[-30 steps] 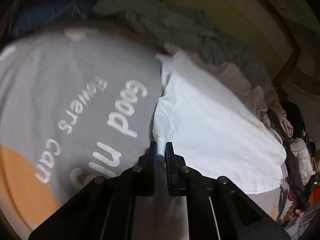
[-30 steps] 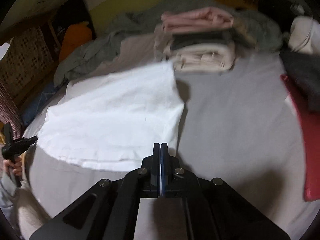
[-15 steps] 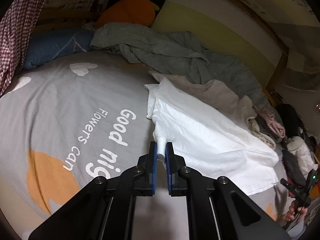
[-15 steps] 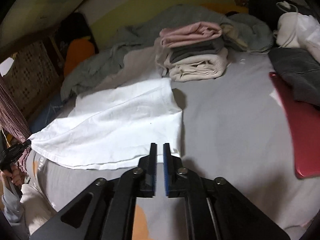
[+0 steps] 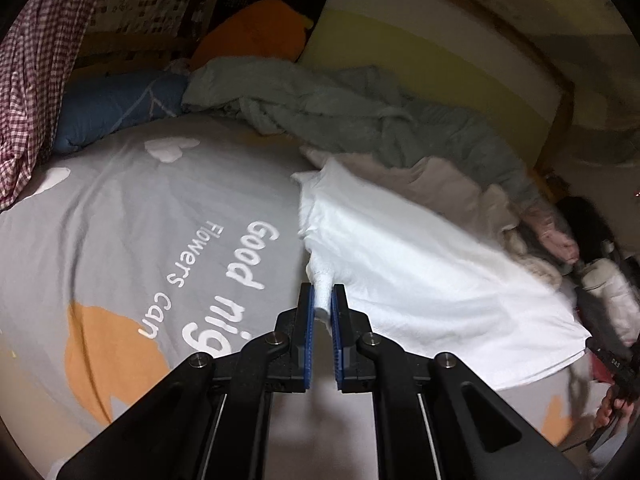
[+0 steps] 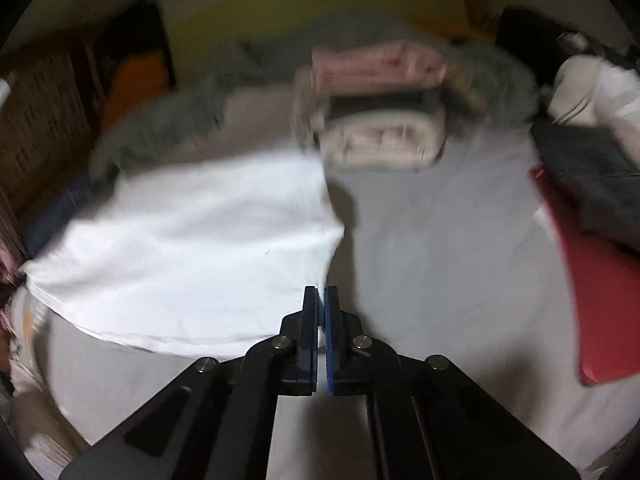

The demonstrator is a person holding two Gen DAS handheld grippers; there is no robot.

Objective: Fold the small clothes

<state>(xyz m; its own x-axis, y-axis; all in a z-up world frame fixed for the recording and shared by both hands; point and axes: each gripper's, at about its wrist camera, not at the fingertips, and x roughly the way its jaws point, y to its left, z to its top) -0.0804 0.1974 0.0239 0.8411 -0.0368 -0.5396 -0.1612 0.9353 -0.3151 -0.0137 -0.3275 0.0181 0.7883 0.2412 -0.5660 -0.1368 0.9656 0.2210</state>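
Left gripper [image 5: 321,300] clenched on bunched corner of white garment [image 5: 420,276], pointing down toward bed [image 5: 120,240]. Right gripper [image 6: 321,300] closing on garment's opposite corner, thin cloth edge between pads, also angled down. One white garment, stretched between both grippers across bed middle. One folded stack [image 6: 380,108], three pieces, toward far edge. One red item [image 6: 600,300] at right edge.

The grey bedsheet [image 5: 120,240] carries white print reading "Good nig", cut off by the gripper, with "Flowers can" just beside it.
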